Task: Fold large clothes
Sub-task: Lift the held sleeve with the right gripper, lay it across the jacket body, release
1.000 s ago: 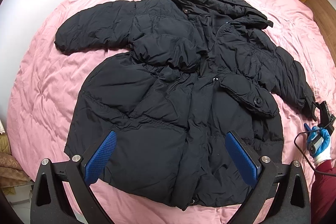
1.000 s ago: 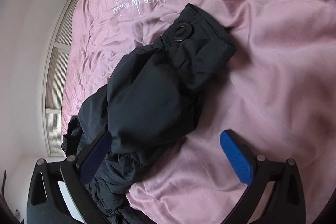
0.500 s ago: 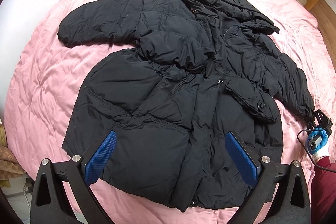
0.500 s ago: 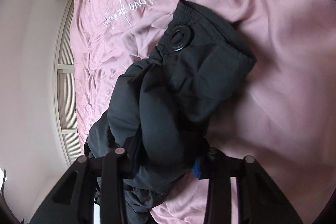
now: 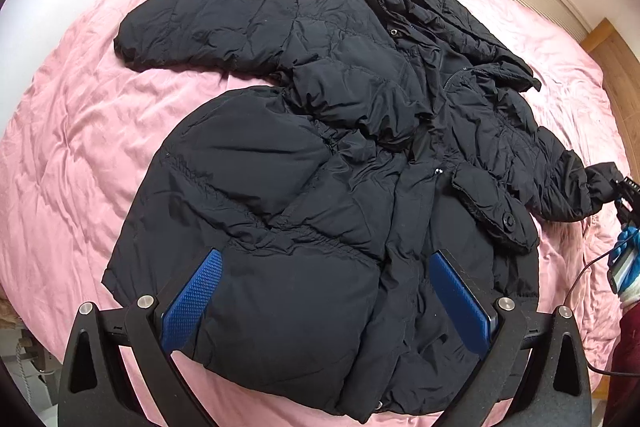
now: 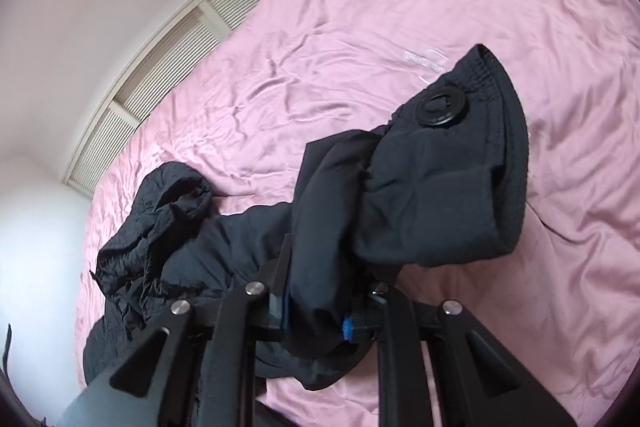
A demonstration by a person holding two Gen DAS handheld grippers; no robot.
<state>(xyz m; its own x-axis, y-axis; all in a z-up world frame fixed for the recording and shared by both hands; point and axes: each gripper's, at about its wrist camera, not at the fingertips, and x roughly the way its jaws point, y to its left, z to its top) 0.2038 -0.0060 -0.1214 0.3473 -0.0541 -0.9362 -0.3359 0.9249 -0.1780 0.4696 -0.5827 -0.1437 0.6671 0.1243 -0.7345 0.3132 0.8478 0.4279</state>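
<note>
A black puffer jacket (image 5: 320, 179) lies front-up on the pink bedspread (image 5: 80, 155), hood at the far side, one sleeve stretched to the left. My left gripper (image 5: 326, 297) is open and empty, hovering above the jacket's hem. My right gripper (image 6: 316, 315) is shut on the jacket's right sleeve (image 6: 432, 195) near the cuff, which has a round black button (image 6: 440, 105) and hangs lifted off the bed. In the left wrist view the right gripper (image 5: 624, 187) shows at the far right edge holding that cuff.
A slatted white panel (image 6: 168, 67) and a wall run along the bed's far side. A wooden headboard (image 5: 616, 63) stands at the right. A gloved hand with a cable (image 5: 624, 259) is at the right edge.
My right gripper closed on the sleeve near the cuff and lifted it off the bed, turning the view. The left gripper stayed open and drew back slightly.
</note>
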